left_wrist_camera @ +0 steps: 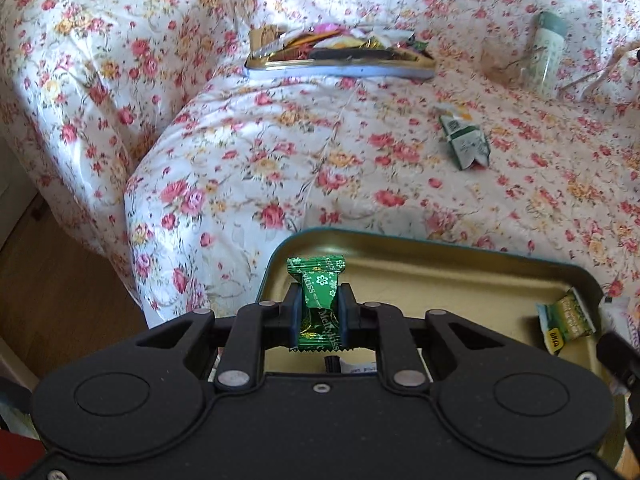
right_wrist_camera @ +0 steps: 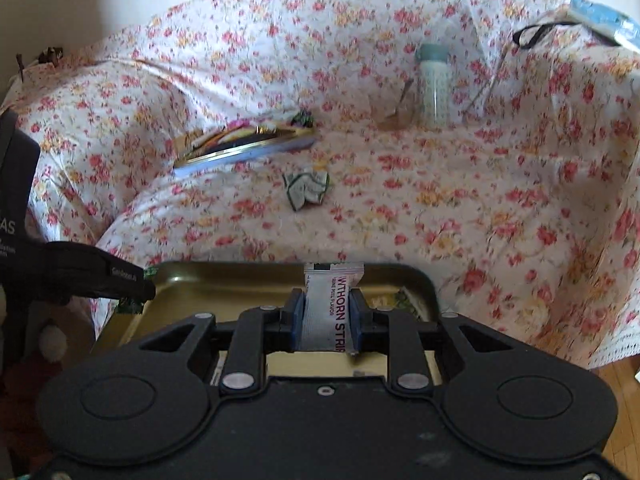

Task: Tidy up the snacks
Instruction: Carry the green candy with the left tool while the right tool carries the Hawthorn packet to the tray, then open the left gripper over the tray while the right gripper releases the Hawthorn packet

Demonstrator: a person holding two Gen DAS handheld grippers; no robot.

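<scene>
Snacks sit in three places on a sofa draped in a white sheet printed with red and yellow flowers (left_wrist_camera: 280,152). Starting at my far left in the left wrist view, a strip of wooden floor (left_wrist_camera: 52,312) shows beside the sofa. Toward the back of the seat lies a shallow tin (left_wrist_camera: 340,65) heaped with mixed wrapped sweets. Nearer me, my left gripper (left_wrist_camera: 320,312) has its fingers pinching a green foil candy (left_wrist_camera: 318,280) printed with white flowers; the wrapper stands up between the blue pads, above the left end of a gold-lined tray with a dark green rim (left_wrist_camera: 440,272). Further right on the sheet, a crumpled green and white packet (left_wrist_camera: 466,142) lies alone, well apart from both tins. At the tray's right end rests a green and yellow sachet (left_wrist_camera: 564,320). At the back right stands a pale bottle with a teal cap (left_wrist_camera: 549,52).

In the right wrist view, my left gripper's black body enters from the left edge. My right gripper (right_wrist_camera: 328,312) holds its fingers pinched on a white hawthorn strip packet (right_wrist_camera: 332,304) with red lettering, over the middle of the same tray (right_wrist_camera: 192,280). Behind it I see the heaped tin (right_wrist_camera: 244,146), the crumpled packet (right_wrist_camera: 307,189), a small glass with a spoon (right_wrist_camera: 398,114) just beside the bottle (right_wrist_camera: 434,84), and a blue packet (right_wrist_camera: 604,24) on the sofa's right arm.
</scene>
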